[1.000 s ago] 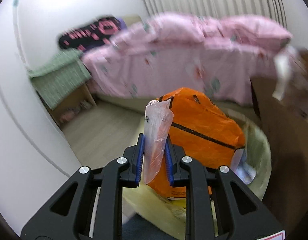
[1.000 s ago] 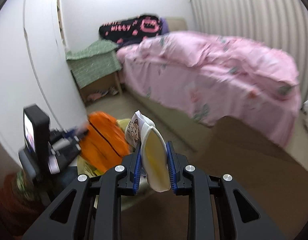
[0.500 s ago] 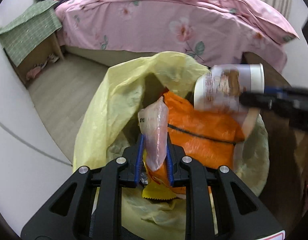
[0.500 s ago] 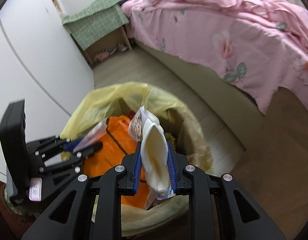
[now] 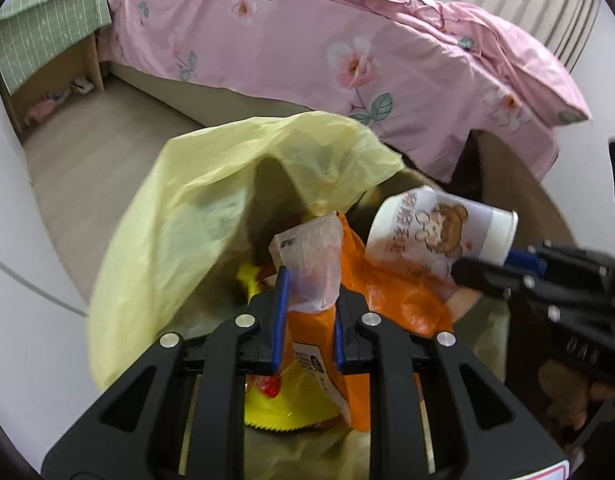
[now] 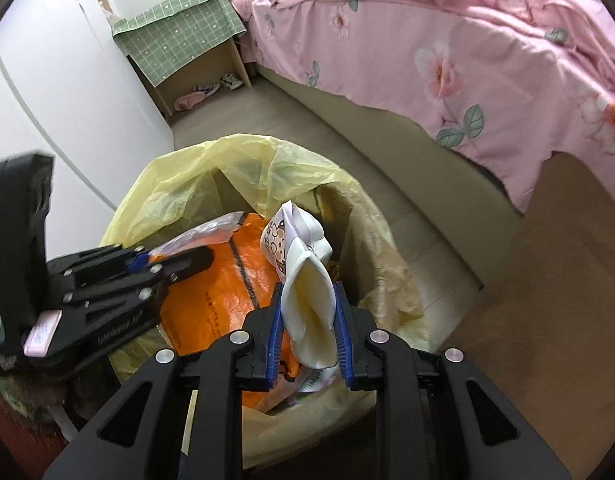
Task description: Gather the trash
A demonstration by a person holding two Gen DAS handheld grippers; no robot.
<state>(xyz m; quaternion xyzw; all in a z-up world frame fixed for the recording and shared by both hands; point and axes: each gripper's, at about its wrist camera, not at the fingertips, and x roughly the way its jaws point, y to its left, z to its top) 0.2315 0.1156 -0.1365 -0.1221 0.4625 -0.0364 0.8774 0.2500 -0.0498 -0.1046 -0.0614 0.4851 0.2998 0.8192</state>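
A bin lined with a yellow bag (image 5: 195, 216) (image 6: 243, 168) stands on the floor, holding an orange bag (image 5: 391, 288) (image 6: 211, 292) and yellow wrappers. Over its mouth my left gripper (image 5: 307, 280) (image 6: 175, 258) is shut on a clear plastic wrapper (image 5: 311, 256) (image 6: 203, 232). My right gripper (image 6: 307, 296) (image 5: 483, 268) is shut on a squashed white paper cup (image 6: 307, 300) (image 5: 439, 232) with a cartoon print, also above the bin, to the right of the left gripper.
A bed with a pink flowered cover (image 5: 347, 40) (image 6: 467, 60) runs behind the bin. A small wooden stand under a green cloth (image 6: 183, 36) (image 5: 47, 32) is at the back left, with slippers beneath. A white wall (image 6: 47, 92) is at left, a brown surface (image 6: 567, 280) at right.
Both grippers have come down and tilted over the bin, so its mouth now fills the views. The cup and the wrapper stay gripped; the two grippers have drawn closer together.
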